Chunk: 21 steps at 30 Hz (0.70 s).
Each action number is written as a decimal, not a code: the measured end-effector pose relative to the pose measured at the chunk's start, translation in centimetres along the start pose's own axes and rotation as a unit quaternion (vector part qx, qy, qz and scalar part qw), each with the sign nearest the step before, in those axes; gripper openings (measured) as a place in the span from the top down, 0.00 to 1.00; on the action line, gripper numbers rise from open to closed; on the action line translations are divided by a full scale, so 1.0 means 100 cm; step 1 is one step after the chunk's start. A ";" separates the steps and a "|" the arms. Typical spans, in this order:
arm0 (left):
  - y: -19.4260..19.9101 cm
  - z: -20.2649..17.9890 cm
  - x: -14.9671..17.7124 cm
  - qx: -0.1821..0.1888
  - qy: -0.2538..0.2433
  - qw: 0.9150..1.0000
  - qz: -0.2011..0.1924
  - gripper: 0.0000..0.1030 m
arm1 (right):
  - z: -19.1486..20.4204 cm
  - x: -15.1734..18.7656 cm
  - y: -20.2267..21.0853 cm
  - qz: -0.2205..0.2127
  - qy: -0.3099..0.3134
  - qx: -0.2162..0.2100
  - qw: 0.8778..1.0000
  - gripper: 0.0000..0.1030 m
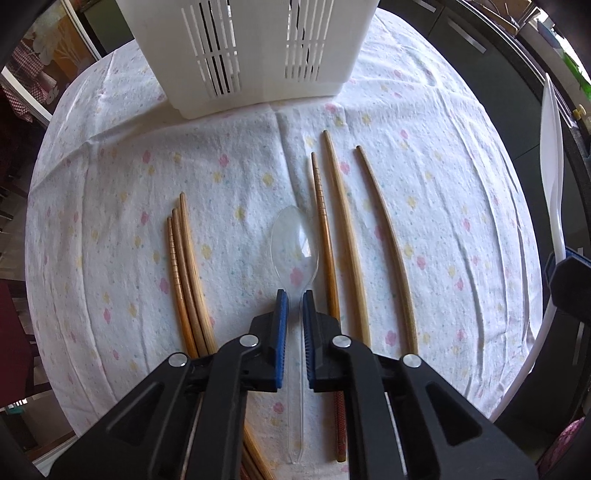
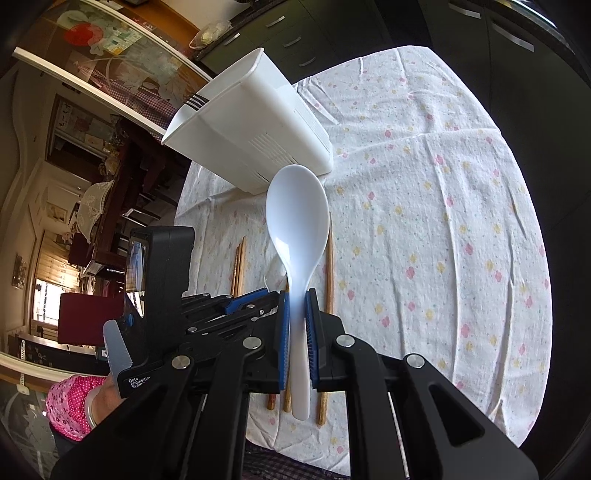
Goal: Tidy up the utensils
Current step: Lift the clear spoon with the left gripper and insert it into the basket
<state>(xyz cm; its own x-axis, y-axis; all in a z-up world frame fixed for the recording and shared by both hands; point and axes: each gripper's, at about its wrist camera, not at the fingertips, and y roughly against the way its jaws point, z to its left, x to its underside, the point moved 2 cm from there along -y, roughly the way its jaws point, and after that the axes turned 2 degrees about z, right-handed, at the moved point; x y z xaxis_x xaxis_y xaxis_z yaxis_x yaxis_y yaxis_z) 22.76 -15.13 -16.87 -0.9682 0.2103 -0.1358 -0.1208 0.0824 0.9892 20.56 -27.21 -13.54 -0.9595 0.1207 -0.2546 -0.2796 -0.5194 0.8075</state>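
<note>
A clear plastic spoon (image 1: 295, 243) lies on the flowered tablecloth (image 1: 110, 240), bowl pointing away. My left gripper (image 1: 294, 295) is low over its thin handle, blue pads on either side with a gap, not closed on it. Three wooden chopsticks (image 1: 184, 273) lie to its left and three more (image 1: 347, 243) to its right. My right gripper (image 2: 297, 295) is shut on a white plastic spoon (image 2: 297, 210) and holds it above the table, bowl up. That spoon also shows in the left wrist view (image 1: 552, 155). A white slotted utensil holder (image 1: 251, 48) stands at the back, also in the right wrist view (image 2: 251, 133).
The round table's edge (image 2: 517, 369) curves close on the right. Dark cabinets (image 2: 480, 33) stand behind the table. The left gripper's body (image 2: 162, 280) and a hand in a pink sleeve (image 2: 74, 402) are at the left of the right wrist view.
</note>
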 end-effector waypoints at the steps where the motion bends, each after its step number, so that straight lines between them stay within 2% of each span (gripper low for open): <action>1: 0.002 0.000 0.001 0.000 -0.003 1.000 -0.007 0.92 | 0.000 0.000 0.001 -0.001 -0.001 -0.001 1.000 0.91; 6: 0.020 0.005 0.009 0.022 -0.007 0.999 -0.042 0.92 | 0.001 0.000 0.007 -0.010 0.001 -0.007 1.000 0.91; 12: 0.062 0.016 0.016 0.042 -0.010 0.994 -0.099 0.92 | 0.012 -0.002 0.019 -0.026 0.011 -0.017 0.999 0.91; 17: 0.097 0.032 0.021 0.055 -0.011 0.986 -0.158 0.92 | 0.024 -0.004 0.028 -0.041 0.026 -0.022 0.999 0.91; 21: 0.128 0.040 0.020 0.064 -0.012 0.975 -0.213 0.92 | 0.033 -0.005 0.038 -0.058 0.038 -0.026 0.997 0.91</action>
<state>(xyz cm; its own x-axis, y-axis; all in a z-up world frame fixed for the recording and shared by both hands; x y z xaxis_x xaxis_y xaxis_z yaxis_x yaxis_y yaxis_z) 20.15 -9.79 -4.72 -0.8304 0.1537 -0.5356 -0.4806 0.2888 0.8280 19.89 -26.49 -8.59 -0.9149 0.1191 -0.3858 -0.3844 -0.5492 0.7420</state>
